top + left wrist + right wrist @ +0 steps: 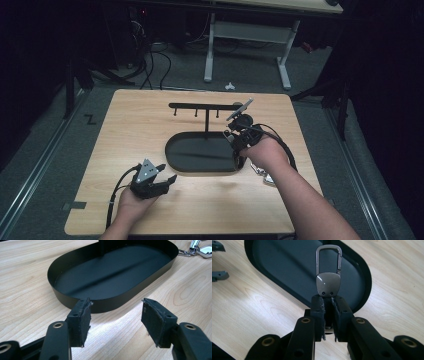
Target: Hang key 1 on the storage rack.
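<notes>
Jaws, right gripper view: right gripper (pixel 328 298) has its black pads pressed together on the base of a grey metal key clip (pixel 328 277), whose carabiner loop stands up past the pads over the black oval tray (pixel 287 265).
Key clip, right gripper view: pinched, upright between the pads, off the desk (pixel 399 277).
Other gripper, right gripper view: two dark tips of the left gripper show at the upper left edge, well apart from the clip.
Jaws, left gripper view: left gripper (pixel 116 317) has its pads spread wide with bare wood between them.
Tray, left gripper view: its near wall lies just beyond the pads; the tray floor is bare, with a post rising from its far side.
Keys, left gripper view: a silver bunch of keys (pixel 200 248) lies on the desk just beside the tray's far right end.
High view: left gripper (pixel 160 175) rests low near the desk's front edge, left of the tray (pixel 200 152); right gripper (pixel 240 112) is raised at the tray's right end, close to the hook rack (pixel 205 106), with the clip (pixel 241 108) tilted at its tip.
Keys, high view: on the desk by the right forearm, toward the right edge.
</notes>
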